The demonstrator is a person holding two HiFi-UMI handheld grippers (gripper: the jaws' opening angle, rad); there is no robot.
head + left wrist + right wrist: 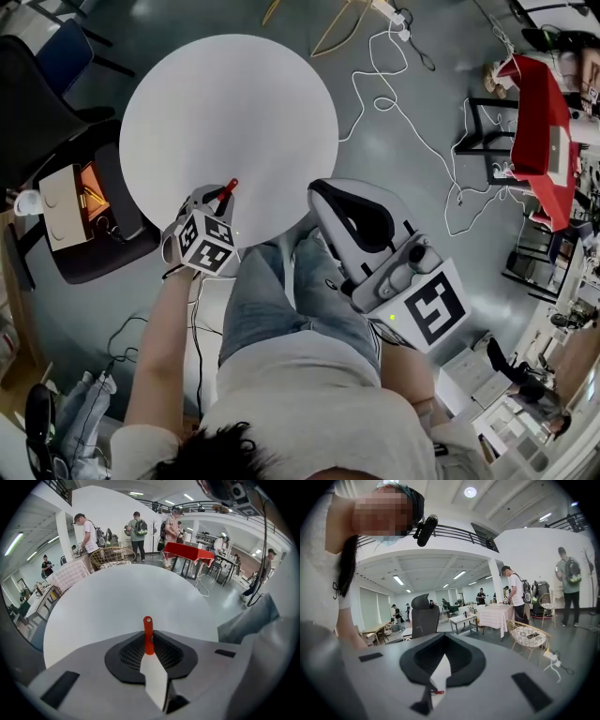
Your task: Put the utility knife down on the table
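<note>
A red-handled utility knife (228,190) sticks out of my left gripper (217,199), which is shut on it at the near edge of the round white table (234,103). In the left gripper view the knife (148,635) stands pinched between the black pads (178,656), its red end pointing out over the table top (122,597). My right gripper (317,193) is held up off the table, over the person's lap, to the right of the knife. Its jaws meet at the tips (443,636) with nothing between them.
A black chair (89,220) with bags on it stands left of the table. White cables (412,122) trail over the grey floor towards a red table (542,122) at the right. The person's jeans-clad legs (272,291) sit below the table's near edge. People stand beyond a wicker chair (110,555).
</note>
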